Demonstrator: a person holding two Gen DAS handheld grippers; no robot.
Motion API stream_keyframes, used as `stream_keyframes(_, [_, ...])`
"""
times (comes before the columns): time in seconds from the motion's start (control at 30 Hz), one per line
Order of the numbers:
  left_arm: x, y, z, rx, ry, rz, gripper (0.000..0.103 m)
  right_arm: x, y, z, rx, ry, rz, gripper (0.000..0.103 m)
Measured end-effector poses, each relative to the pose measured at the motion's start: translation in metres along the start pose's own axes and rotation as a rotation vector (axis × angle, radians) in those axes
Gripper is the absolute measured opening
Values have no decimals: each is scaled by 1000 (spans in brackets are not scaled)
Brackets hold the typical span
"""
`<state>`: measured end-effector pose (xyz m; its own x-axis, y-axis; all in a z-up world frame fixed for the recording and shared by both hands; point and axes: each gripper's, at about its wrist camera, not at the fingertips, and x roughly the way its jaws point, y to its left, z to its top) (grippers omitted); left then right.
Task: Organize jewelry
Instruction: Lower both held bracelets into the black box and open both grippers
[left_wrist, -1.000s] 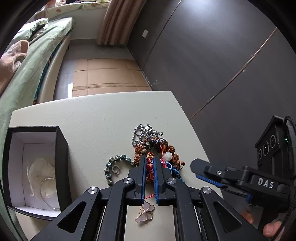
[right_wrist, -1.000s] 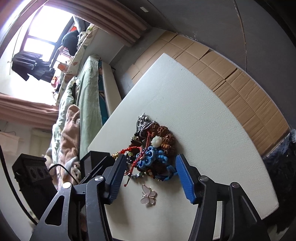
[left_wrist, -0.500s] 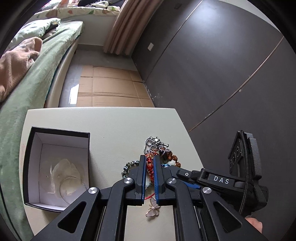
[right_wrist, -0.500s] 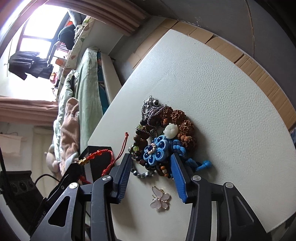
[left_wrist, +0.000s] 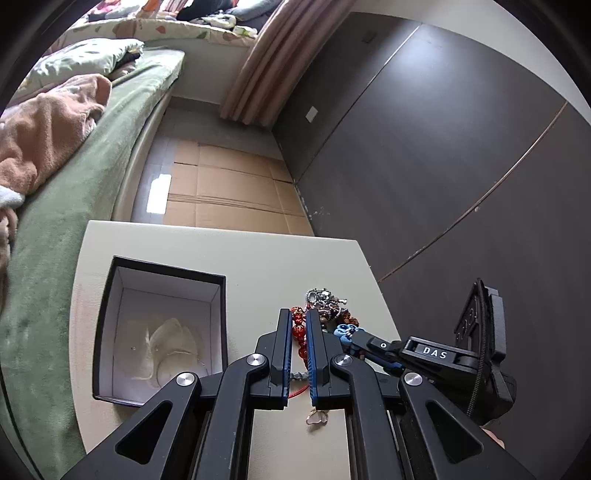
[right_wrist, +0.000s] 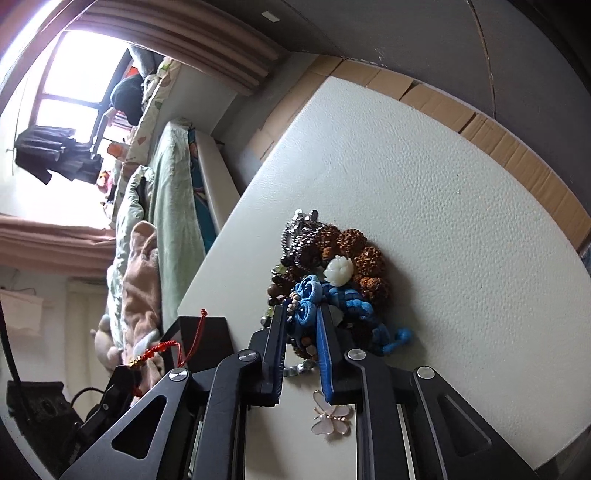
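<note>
My left gripper (left_wrist: 296, 317) is shut on a red bead bracelet (left_wrist: 298, 332) with a red cord and holds it above the table. An open black box with white lining (left_wrist: 162, 328) stands to its left. The jewelry pile (right_wrist: 332, 266) lies on the white table: brown seed beads, a silver chain, a white flower bead. My right gripper (right_wrist: 302, 314) has closed around the blue knotted bracelet (right_wrist: 308, 295) in that pile. The red bracelet also shows in the right wrist view (right_wrist: 159, 349), hanging from the left gripper's tip. A pink butterfly pendant (right_wrist: 330, 417) lies near the front.
The white table (right_wrist: 424, 184) ends at the right and far edges, with cardboard on the floor (left_wrist: 221, 184) beyond. A green bed (left_wrist: 85, 177) runs along the left. A dark wall (left_wrist: 443, 147) stands to the right.
My left gripper has lifted the red bracelet out of the pile and moved up and back. My right gripper has moved into the pile and closed from wide open onto the blue bracelet.
</note>
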<state>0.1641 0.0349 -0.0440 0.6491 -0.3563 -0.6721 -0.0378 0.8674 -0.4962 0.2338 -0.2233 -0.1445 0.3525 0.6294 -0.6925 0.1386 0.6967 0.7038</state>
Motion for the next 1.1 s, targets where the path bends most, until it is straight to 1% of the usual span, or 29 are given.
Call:
stream_keyframes(0.17, [-27,13,2,-31,-62,10,7,-15,16,-10,-58,-35,84,17])
stream_keyframes(0.3, [-44,26,2,-59,-100,23,7,-20,32,-20,-109,-40,157,17])
stream_keyframes(0.4, [-54,33,1,-63,-118,46,7,-20,50,-30,-159,-40,205,17])
stream_keyframes(0.67, [-75,57,6,-109,-167,57,7,-8,103,-56,-304,-31,347,17])
stream_keyframes(0.8, [-82,64,9,-120,-190,72,7,4,129,-69,-357,-20,388,17])
stream_keyframes(0.87, [-83,67,10,-120,-198,89,7,11,137,-73,-370,-14,396,17])
stream_keyframes(0.93, [-83,70,12,-126,-197,88,7,18,142,-75,-384,-8,392,20])
stream_keyframes(1.0, [-80,73,13,-130,-193,86,7,27,145,-75,-399,12,367,41])
stream_keyframes(1.03, [-79,74,13,-129,-189,85,7,29,143,-74,-396,25,353,62])
stream_keyframes(1.07, [-77,73,14,-127,-184,83,7,31,141,-73,-388,23,336,70])
stream_keyframes(1.1, [-75,73,14,-124,-179,80,7,29,139,-72,-386,15,325,70])
